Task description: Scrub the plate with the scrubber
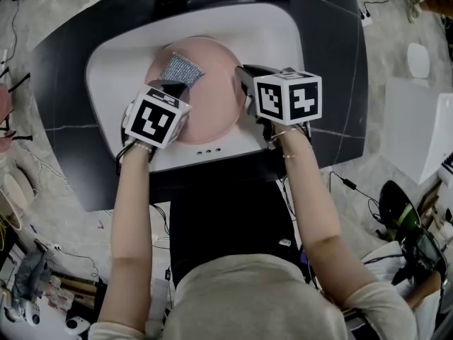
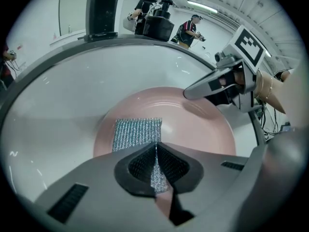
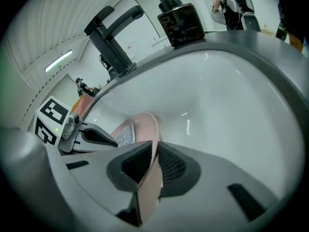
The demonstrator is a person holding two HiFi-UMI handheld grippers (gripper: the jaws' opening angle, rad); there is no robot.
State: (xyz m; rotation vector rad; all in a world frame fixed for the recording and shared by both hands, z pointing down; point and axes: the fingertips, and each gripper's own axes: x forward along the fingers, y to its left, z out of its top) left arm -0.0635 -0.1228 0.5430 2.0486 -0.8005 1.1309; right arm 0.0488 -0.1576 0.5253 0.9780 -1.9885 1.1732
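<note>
Scrubbing seems started but not finished: the scrubber (image 1: 181, 69) is pinched in the left claw (image 2: 155, 166) and laid on the pink plate (image 1: 212, 101) in the sink (image 1: 276, 30), and the plate's rim is clamped by the right claw (image 3: 153, 164).

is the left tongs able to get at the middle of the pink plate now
Probably yes: the left tongs hold the scrubber on the pink plate, and the right tongs pinch only its rim, leaving the face bare.

text: none legible | numbers: none | signs: square coded markers on left cube (image 1: 157, 117), right cube (image 1: 288, 96)
</note>
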